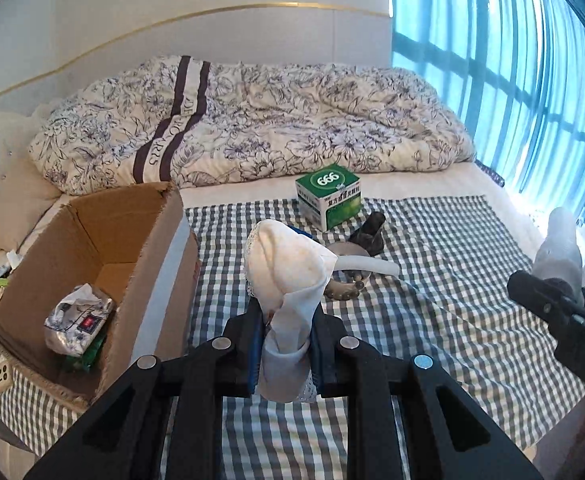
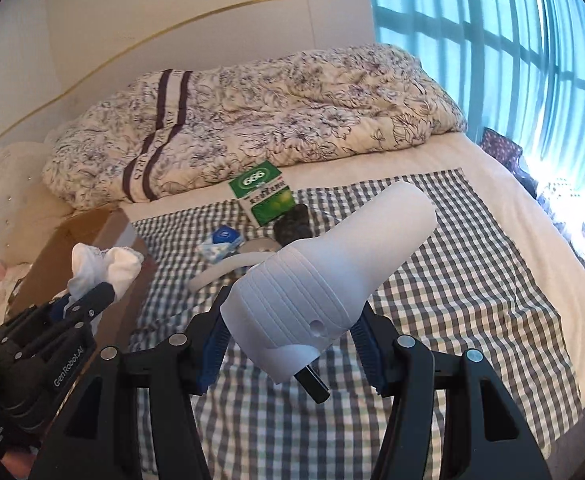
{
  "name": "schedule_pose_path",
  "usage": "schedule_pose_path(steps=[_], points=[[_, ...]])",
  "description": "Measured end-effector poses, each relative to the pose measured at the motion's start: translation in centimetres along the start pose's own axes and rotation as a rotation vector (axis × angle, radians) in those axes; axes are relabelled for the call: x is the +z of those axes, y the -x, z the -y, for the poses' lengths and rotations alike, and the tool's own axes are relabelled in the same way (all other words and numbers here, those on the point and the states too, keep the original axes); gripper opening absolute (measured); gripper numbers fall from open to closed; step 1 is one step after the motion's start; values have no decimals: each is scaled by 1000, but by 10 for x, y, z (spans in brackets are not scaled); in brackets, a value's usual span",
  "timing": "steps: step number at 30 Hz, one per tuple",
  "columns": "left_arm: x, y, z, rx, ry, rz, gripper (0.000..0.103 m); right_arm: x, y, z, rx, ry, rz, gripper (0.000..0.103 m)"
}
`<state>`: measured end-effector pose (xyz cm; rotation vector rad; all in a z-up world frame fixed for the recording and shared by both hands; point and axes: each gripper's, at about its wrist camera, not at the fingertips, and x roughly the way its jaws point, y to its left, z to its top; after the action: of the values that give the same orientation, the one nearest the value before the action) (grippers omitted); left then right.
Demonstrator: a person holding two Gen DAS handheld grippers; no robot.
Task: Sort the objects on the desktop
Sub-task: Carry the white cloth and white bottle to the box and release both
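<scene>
Gripping a white sock, the left claw hovers beside the cardboard box; the right claw clamps a white hair dryer above the checkered cloth.

Green box: "999", upside down. Left tool body: "GenRobot.AI". Duvet stripe: lettering partly legible.

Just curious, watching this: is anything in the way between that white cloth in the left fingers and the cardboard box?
Nothing visible. The white cloth hangs in the left gripper, and the cardboard box lies just to its left, open side facing it. Only crumpled packaging lies inside.
</scene>
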<state>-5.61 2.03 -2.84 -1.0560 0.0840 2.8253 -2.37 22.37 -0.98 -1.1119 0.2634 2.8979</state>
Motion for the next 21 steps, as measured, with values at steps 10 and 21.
schedule_pose_path(steps=[10, 21], points=[[-7, 26, -24, 22, 41, 30, 19, -12, 19, -29, 36, 25, 4, 56], [-6, 46, -75, 74, 111, 60, 19, -12, 20, -85, 83, 104, 1, 56]])
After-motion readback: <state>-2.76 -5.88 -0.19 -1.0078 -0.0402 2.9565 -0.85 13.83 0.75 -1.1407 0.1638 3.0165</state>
